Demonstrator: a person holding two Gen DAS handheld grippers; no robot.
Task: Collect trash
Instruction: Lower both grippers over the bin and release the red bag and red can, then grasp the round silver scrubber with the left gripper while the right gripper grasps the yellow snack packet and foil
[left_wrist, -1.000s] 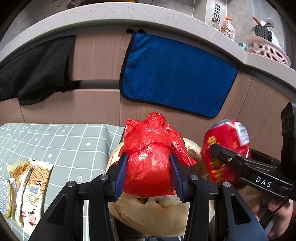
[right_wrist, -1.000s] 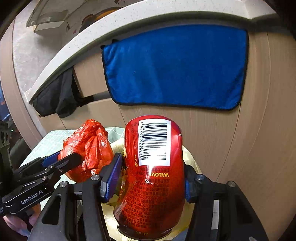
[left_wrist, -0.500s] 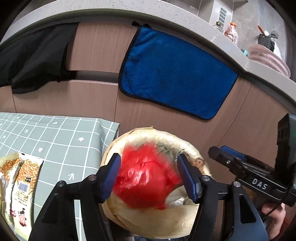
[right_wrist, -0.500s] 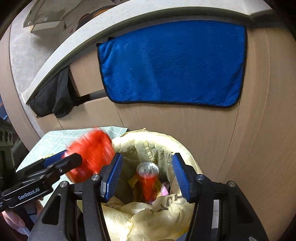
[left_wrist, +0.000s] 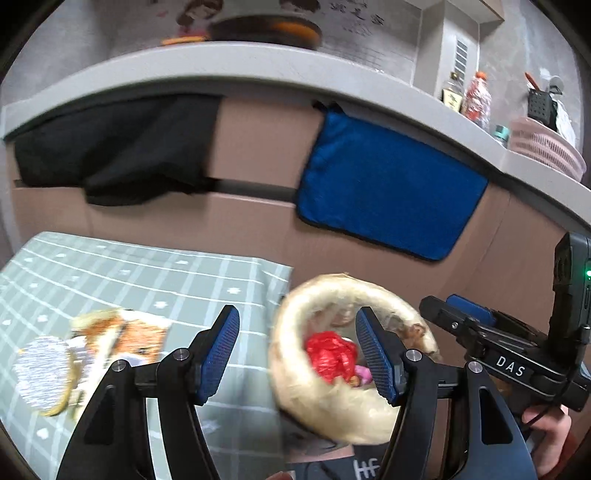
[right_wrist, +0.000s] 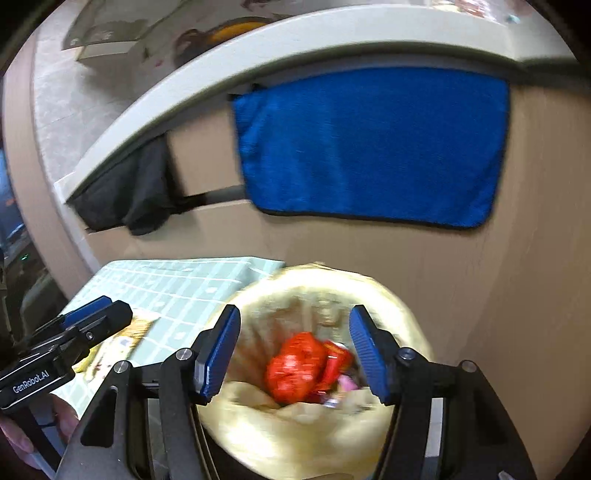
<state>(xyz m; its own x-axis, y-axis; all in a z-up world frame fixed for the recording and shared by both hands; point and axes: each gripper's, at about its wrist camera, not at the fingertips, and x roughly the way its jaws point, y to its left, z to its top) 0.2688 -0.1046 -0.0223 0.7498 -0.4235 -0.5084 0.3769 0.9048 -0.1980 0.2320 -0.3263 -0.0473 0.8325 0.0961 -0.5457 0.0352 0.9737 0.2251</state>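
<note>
Two grippers, left gripper wide apart and empty, right gripper empty with jaws opening, one red plastic bag inside one lined trash bin, one red can beside it, snack packets blurred on the tablecloth.

Black left gripper and right gripper, ribbed blue fingers, silver screws.

Even indoor light — motion blur, fisheye-warped edges

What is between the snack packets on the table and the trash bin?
In the left wrist view, only bare checked tablecloth lies between the snack packets and the trash bin; the left tool's finger crosses in front.
</note>
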